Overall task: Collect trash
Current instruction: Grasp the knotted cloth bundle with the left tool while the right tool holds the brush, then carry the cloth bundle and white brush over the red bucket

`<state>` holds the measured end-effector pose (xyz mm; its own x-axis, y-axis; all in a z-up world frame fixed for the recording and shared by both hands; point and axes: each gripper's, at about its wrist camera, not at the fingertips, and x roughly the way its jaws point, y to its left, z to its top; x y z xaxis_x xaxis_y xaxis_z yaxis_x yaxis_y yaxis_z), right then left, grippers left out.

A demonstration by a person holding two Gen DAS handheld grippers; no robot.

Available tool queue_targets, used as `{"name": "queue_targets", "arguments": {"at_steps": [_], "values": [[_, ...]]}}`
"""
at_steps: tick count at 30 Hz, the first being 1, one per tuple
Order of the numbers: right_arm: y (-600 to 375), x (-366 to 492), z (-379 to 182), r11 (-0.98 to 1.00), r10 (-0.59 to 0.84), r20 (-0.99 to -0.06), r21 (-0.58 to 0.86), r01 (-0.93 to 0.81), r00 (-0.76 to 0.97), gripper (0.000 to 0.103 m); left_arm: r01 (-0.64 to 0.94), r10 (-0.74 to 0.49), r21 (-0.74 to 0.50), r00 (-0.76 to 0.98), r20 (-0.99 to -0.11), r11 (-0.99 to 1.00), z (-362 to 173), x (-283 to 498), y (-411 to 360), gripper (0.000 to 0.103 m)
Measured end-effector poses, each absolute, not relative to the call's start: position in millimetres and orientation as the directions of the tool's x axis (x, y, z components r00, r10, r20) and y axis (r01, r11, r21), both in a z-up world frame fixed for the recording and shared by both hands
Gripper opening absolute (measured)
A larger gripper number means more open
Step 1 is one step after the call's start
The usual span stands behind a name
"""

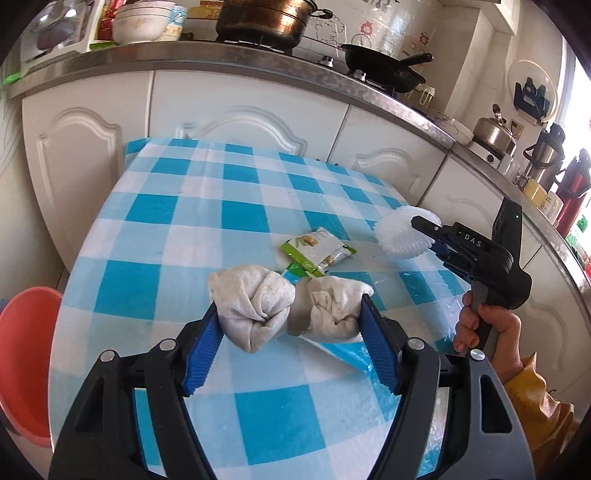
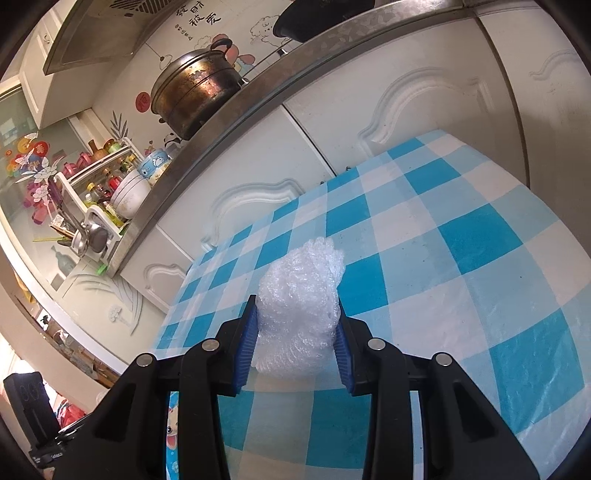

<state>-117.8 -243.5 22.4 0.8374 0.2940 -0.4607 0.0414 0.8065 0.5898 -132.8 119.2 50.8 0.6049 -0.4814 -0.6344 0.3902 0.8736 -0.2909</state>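
My left gripper (image 1: 290, 306) is shut on a crumpled white paper towel (image 1: 255, 306), its blue pads pressing both ends, just above the blue-checked tablecloth (image 1: 184, 221). A green snack wrapper (image 1: 317, 251) lies flat on the cloth right behind the towel. To the right, a hand (image 1: 487, 328) holds my right gripper (image 1: 428, 230), which is shut on a wad of white bubble wrap (image 1: 399, 236) above the table's right side. In the right wrist view the bubble wrap (image 2: 299, 295) fills the space between the right gripper's (image 2: 297, 314) pads.
An orange-red basin (image 1: 26, 350) sits low beside the table's left edge. White cabinet doors (image 1: 251, 114) stand right behind the table. On the counter above are a copper pot (image 1: 262, 18), a black wok (image 1: 384, 66) and a kettle (image 1: 495, 133).
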Motion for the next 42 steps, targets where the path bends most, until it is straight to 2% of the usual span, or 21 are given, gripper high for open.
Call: {"name": "queue_targets", "arguments": {"at_steps": [6,12,21,31,42], "values": [[-234,-136,24,0.820,0.251,-0.491,0.565,0.086,0.834,0.039,0.326,-0.430,-0.281,0.646,-0.630,0.903,49,-148,165,0.071],[-206,-147,51,0.846,0.262,-0.482,0.532,0.042,0.836,0.039,0.227,-0.358,-0.282,0.693,-0.626,0.932,49,-160,218,0.071],[-125,-145,105,0.837,0.420,-0.418,0.521,-0.166,0.805,0.039,0.004,-0.190,-0.285,0.754,-0.628,0.959,44,-167,305,0.071],[17,-126,122,0.783,0.617,-0.488,0.456,-0.422,0.617,0.039,-0.176,-0.053,-0.298,0.776,-0.628,0.938,36,-171,374,0.072],[137,-104,100,0.716,0.675,-0.601,0.392,-0.578,0.429,0.042,-0.219,-0.006,-0.262,0.757,-0.654,0.940,19,-161,390,0.072]]}}
